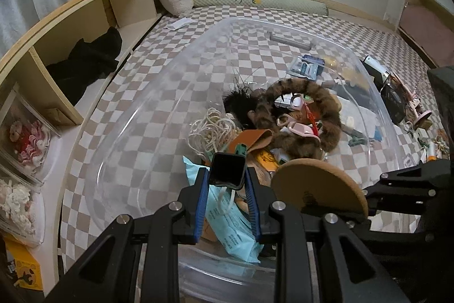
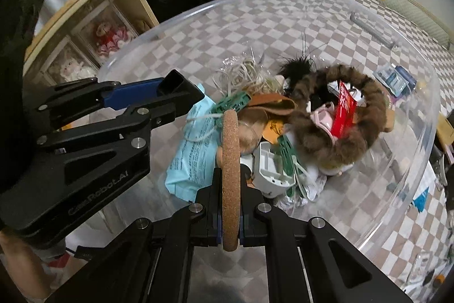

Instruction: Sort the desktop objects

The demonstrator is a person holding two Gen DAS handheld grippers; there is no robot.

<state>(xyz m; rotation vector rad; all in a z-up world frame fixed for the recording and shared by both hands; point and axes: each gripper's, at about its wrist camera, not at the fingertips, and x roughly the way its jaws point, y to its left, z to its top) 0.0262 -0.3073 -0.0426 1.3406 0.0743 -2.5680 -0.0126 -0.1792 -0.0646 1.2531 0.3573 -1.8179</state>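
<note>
Two hand-held grippers reach over one clear plastic tub (image 1: 159, 93) that sits on a checked bed cover (image 1: 176, 47). The left hand-held gripper (image 1: 227, 183), at the lower middle of the left wrist view, is clamped on one small black box (image 1: 227, 169), open-ended and rectangular, held between its blue pads just above the pile in the tub. The right hand-held gripper (image 2: 230, 206), at the bottom middle of the right wrist view, is closed on one round cork coaster (image 2: 230, 175), held on edge over the near part of the tub.

Inside the tub the pile holds one brown furry ring (image 2: 343, 115), one light blue packet (image 2: 193, 144) with print too small to read, one tangle of cream cord (image 1: 211, 129), one black feathery tuft (image 1: 238, 101), one red card (image 2: 344, 110) and one white plastic piece (image 2: 269, 163).

The left tool's black frame, at the left of the right wrist view, carries writing that reads roughly "CaseRobot.AI" (image 2: 99, 193).

In the shelf (image 1: 93, 4) at the upper left sits one black cloth (image 1: 88, 58).
</note>
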